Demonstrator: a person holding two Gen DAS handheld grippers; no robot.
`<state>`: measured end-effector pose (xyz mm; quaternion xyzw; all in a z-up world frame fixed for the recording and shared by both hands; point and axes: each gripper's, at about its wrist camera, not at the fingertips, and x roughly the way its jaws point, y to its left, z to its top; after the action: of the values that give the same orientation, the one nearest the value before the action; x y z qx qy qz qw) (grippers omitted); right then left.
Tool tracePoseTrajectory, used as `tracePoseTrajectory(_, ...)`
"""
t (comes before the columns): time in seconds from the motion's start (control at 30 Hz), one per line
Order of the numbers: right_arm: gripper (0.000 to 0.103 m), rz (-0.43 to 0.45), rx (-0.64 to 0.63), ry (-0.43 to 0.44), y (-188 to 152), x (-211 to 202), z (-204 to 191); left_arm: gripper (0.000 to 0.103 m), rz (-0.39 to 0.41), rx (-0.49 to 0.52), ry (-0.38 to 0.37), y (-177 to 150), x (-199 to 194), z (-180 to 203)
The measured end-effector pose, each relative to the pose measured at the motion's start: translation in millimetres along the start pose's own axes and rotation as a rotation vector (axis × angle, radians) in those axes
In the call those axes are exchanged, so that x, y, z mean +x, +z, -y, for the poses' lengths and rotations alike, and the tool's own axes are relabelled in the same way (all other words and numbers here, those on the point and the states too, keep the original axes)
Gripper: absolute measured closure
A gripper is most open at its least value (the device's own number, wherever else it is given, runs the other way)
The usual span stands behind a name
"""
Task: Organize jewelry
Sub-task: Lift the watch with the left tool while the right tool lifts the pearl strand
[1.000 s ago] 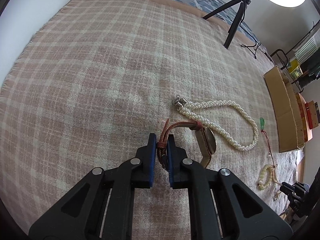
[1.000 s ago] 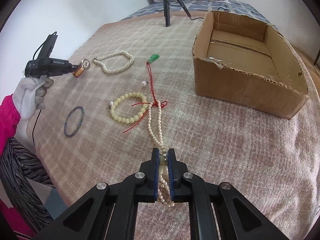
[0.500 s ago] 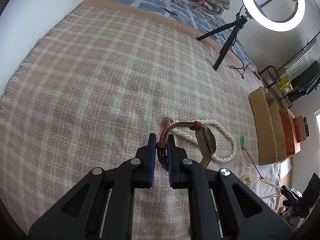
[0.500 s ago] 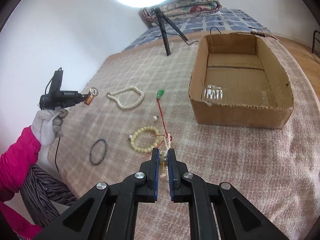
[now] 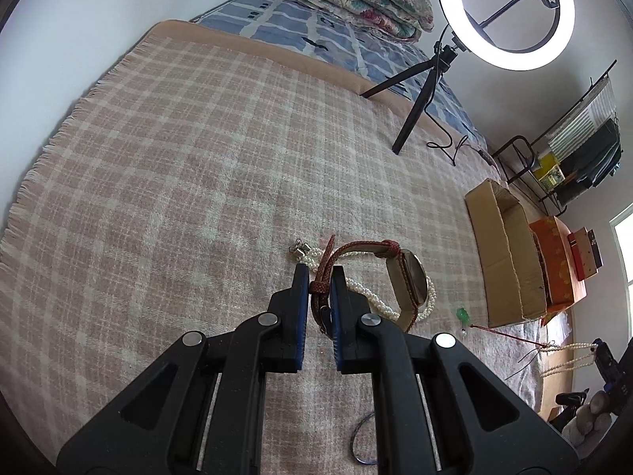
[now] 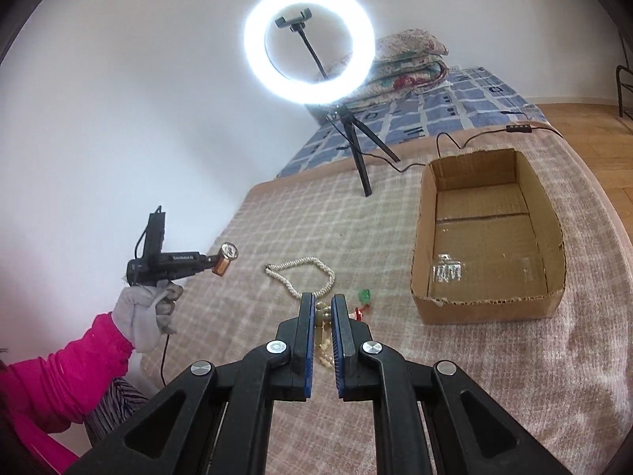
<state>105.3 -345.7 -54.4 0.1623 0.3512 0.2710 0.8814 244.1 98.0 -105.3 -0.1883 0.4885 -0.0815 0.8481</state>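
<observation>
A: Start with the big things. What's laid out?

B: A bed under a plaid blanket (image 5: 166, 182), a ring light (image 6: 308, 43) on a tripod at the far end, and an open box (image 6: 490, 237) on the blanket to the right. The box looks nearly bare inside, just something shiny on its floor that I can't make out.

A: And the jewelry?

B: A loose pearl necklace (image 6: 300, 275) lies on the blanket, well apart from the box. A green pendant (image 6: 364, 295) on a red cord sits nearer the right tool. Two pieces are off the blanket.

A: Which two?

B: The left tool (image 5: 320, 289) is clamped nearly closed on the brown strap of a watch (image 5: 411, 289), which hangs above the blanket. The right tool (image 6: 323, 312) is pinched nearly closed on a strand of pearls (image 6: 322, 346), the rest dangling below it.

A: So which step is this?

B: Carrying, I'd say: both pieces gripped and lifted, neither in the box yet.

A: Next move?

B: Probably bring each over the box's open top, clear its cardboard wall, then let go. The dangling strand appears tangled with the red cord, so it may drag the pendant along.
</observation>
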Motion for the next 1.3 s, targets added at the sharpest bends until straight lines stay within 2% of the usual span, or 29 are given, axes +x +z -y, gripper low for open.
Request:
tracePoseTrajectory(0.13,0.097,0.014,-0.030,-0.011,8,7,-6,0.095,-0.001,0.000,-0.001,-1,1,0)
tracePoseTrajectory(0.3,0.097,-0.110,-0.069,-0.105,0,49,2,0.095,0.001,0.004,0.000,-1,1,0)
tracePoseTrajectory(0.37,0.097,-0.132,-0.079,-0.117,-2,56,2,0.095,0.003,0.005,-0.004,-1,0,0)
tracePoseTrajectory(0.43,0.097,-0.109,-0.088,-0.110,4,51,-3,0.095,0.005,0.003,-0.010,-1,-1,0)
tracePoseTrajectory(0.8,0.098,0.154,-0.180,-0.079,67,10,-52,0.095,0.025,0.013,-0.019,-2,-11,5)
tracePoseTrajectory(0.83,0.101,0.172,-0.178,-0.073,70,8,-55,0.095,0.027,0.016,-0.019,-2,-12,6)
tracePoseTrajectory(0.97,0.101,0.202,-0.167,-0.065,79,7,-54,0.095,0.028,0.023,-0.017,-2,-13,7)
tracePoseTrajectory(1.1,0.101,0.152,-0.155,-0.077,73,22,-44,0.095,0.026,0.018,-0.026,-2,-15,7)
tracePoseTrajectory(1.2,0.097,0.045,-0.168,-0.060,57,41,-34,0.095,0.030,0.031,-0.026,-2,-19,9)
tracePoseTrajectory(1.23,0.092,-0.008,-0.164,-0.059,51,50,-29,0.095,0.030,0.035,-0.027,-2,-19,10)
tracePoseTrajectory(1.27,0.076,-0.058,-0.161,-0.057,43,59,-23,0.095,0.031,0.038,-0.028,-2,-20,10)
tracePoseTrajectory(1.3,0.072,-0.099,-0.162,-0.077,35,68,-18,0.095,0.029,0.042,-0.028,-3,-20,11)
